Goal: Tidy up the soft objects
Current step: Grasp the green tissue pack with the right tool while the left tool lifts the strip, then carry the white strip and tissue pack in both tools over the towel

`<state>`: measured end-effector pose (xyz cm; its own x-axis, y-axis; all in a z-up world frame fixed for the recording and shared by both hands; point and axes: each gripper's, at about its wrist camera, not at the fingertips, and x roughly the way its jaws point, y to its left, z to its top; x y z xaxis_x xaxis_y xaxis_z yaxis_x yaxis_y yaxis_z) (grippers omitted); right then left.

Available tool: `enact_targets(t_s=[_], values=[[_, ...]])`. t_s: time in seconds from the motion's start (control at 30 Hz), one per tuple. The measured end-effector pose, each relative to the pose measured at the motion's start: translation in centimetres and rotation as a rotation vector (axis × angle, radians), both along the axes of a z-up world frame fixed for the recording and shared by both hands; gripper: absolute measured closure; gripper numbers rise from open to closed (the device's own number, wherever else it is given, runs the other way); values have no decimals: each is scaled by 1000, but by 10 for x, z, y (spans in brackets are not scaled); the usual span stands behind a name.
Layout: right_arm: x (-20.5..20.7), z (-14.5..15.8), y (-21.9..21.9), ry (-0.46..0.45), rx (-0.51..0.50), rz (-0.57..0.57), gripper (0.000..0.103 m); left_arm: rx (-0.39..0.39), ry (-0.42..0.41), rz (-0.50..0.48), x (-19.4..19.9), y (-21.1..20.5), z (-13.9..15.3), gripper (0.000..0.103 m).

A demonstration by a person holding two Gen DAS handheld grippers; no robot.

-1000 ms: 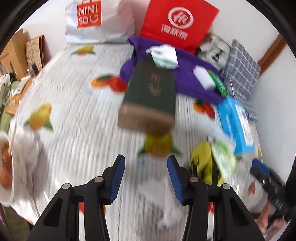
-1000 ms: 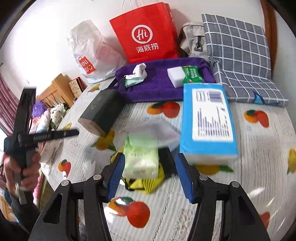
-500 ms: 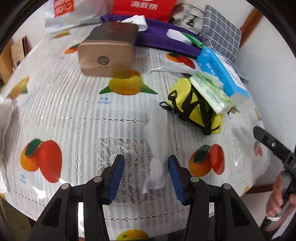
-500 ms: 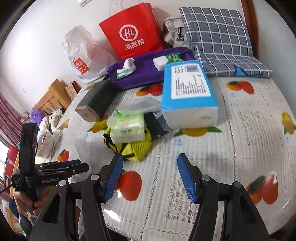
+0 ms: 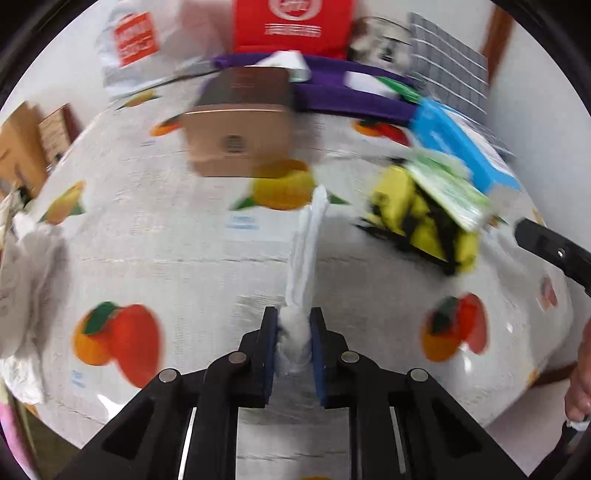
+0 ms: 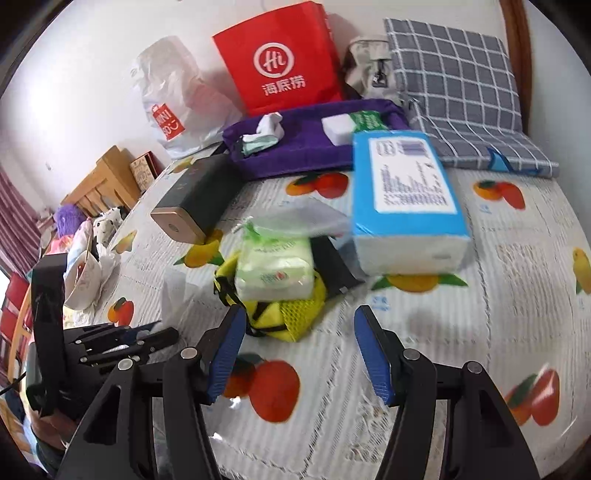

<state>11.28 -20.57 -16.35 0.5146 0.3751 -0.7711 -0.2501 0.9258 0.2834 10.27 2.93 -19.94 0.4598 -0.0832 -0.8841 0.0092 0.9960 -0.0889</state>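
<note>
Blue pads of the left gripper (image 5: 293,332) are seen pressed together on a crumpled white tissue (image 5: 306,243), whose free end is stretched away towards twelve o'clock over the fruit-printed tablecloth (image 5: 166,240). The left-wrist picture is blurred, so finer detail of the tissue cannot be told.

Beyond the tissue's tip, at about eleven o'clock, a dark box with a gold end (image 5: 240,122) is found lying on the cloth. At two o'clock a yellow mesh bag (image 5: 410,214) is seen with a pale green wipes pack (image 5: 447,188) lying on it, and a blue tissue pack (image 5: 458,144) just behind them. A purple cloth (image 5: 354,99) is spread at twelve o'clock, in front of a red paper bag (image 5: 291,22).

The right gripper (image 6: 299,350) is held with its fingers well apart and nothing between them, above the tablecloth (image 6: 498,295). Just past its left finger, at eleven o'clock, the yellow mesh bag (image 6: 280,310) is seen, the wipes pack (image 6: 273,269) resting on top. The blue tissue pack (image 6: 402,192) lies at one o'clock, touching the purple cloth (image 6: 306,147) behind it. The box (image 6: 195,195) lies at ten o'clock. A grey checked cushion (image 6: 454,85) is propped at two o'clock, and the left gripper (image 6: 122,339) is visible at nine o'clock.
</note>
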Motion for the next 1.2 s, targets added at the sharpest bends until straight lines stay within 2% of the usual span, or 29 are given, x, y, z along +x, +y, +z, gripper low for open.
enact_targets(t_s=[0.1, 0.23, 0.4, 0.43, 0.47, 0.67, 0.77, 0.83, 1.0, 1.2], values=[[10, -1, 11, 1, 2, 5, 42, -48, -1, 46, 1, 23, 0, 87], [24, -9, 24, 11, -14, -6, 42, -108, -4, 50, -1, 33, -2, 86], [39, -24, 39, 59, -10, -5, 42, -117, -8, 41, -2, 33, -2, 85], [40, -25, 43, 57, -30, -4, 51, -124, -8, 43, -2, 34, -2, 85], [39, -24, 46, 37, -50, 0, 52, -129, -8, 43, -2, 34, -2, 85], [18, -1, 49, -14, -27, 82, 52, -133, 2, 49, -4, 36, -2, 85], [-3, 10, 41, -30, 18, 145, 52, -129, 8, 56, -6, 35, -1, 85], [-18, 14, 32, -47, 9, 155, 52, -129, 12, 63, -7, 35, -1, 85], [-43, 12, -5, -79, -102, 74, 52, -126, 22, 72, -7, 32, -1, 85], [-45, -22, -49, -6, -182, -82, 50, -96, 13, 77, -5, 24, -1, 85]])
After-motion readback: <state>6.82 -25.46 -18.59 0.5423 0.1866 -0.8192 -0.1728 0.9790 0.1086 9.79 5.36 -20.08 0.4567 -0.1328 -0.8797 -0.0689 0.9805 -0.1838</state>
